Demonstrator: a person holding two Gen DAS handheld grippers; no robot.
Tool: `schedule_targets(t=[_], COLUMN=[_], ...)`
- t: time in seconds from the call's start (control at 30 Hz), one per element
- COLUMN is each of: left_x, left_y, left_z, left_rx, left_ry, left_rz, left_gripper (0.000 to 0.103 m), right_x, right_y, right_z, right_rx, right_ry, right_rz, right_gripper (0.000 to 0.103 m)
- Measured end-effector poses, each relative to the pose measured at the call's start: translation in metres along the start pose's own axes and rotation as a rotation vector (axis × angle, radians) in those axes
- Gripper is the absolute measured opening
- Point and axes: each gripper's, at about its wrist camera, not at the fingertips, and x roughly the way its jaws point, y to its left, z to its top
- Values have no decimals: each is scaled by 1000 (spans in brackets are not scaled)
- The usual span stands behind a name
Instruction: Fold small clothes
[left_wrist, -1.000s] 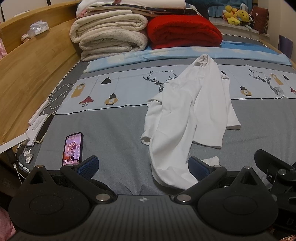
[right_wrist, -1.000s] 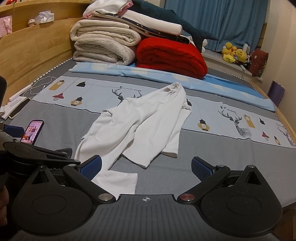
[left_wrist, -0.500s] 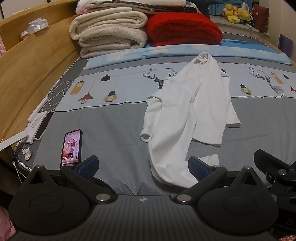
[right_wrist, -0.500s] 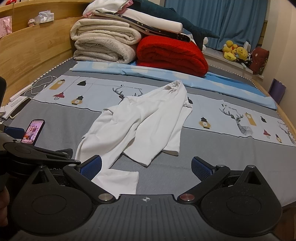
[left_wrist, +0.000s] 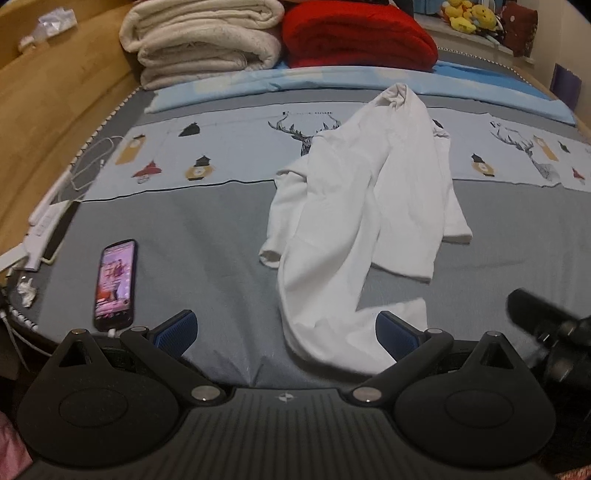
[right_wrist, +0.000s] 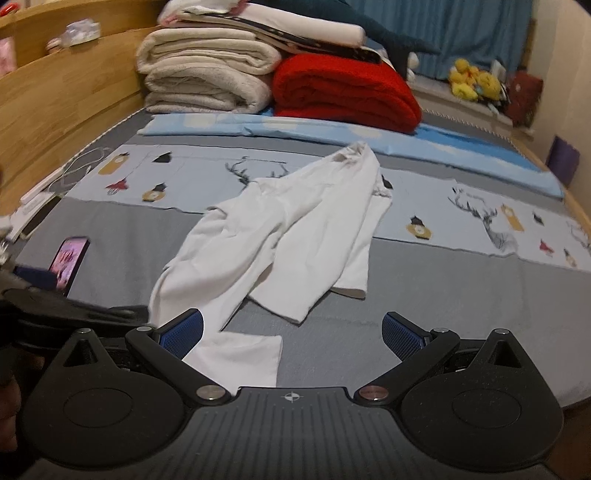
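A crumpled white garment lies unfolded on the grey and light-blue bed sheet; it also shows in the right wrist view. My left gripper is open and empty over the near bed edge, with the garment's near end between its blue pads. My right gripper is open and empty, with the garment's near corner by its left pad. The right gripper shows at the right of the left wrist view.
A lit phone lies on the sheet at near left. White cables and a power strip lie by the wooden headboard. Folded cream blankets and a red blanket are stacked at the far side.
Both grippers have moved forward and slightly down toward the garment, which now looks closer. The garment has not moved.
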Motion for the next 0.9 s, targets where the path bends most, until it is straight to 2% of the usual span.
schedule_targets(t=[0.17, 0.3, 0.37, 0.57, 0.63, 0.73, 0.77, 0.8, 0.83, 0.87, 0.9], left_x=[39, 95, 127, 206, 227, 252, 261, 269, 275, 279, 280], left_y=[13, 18, 15, -6, -14, -16, -15, -15, -13, -11, -8], left_z=[40, 80, 97, 135, 139, 135, 133, 132, 131, 130, 131], left_rx=[-52, -99, -113, -87, -62, -44, -46, -49, -54, -66, -87], left_ry=[-22, 11, 35, 35, 30, 56, 73, 93, 108, 114, 111], left_rz=[-9, -75, -76, -103, -99, -136, -146, -146, -148, -160, -187], left_gripper=[103, 103, 103, 103, 103, 102, 100, 94, 82, 76, 61], right_x=[54, 122, 155, 257, 291, 336, 348, 359, 370, 378, 384], right_y=[-47, -86, -100, -113, -114, -113, -112, -111, -109, -107, -103], right_z=[26, 52, 65, 115, 126, 137, 138, 140, 140, 141, 141], right_rx=[111, 232, 280, 293, 297, 299, 293, 285, 272, 257, 239], right_ry=[32, 81, 90, 90, 108, 151, 164, 174, 184, 190, 196], right_rz=[-8, 21, 58, 61, 42, -1, -16, -28, -37, -39, -41], right_gripper=[102, 102, 102, 102, 102, 99, 98, 98, 98, 95, 82])
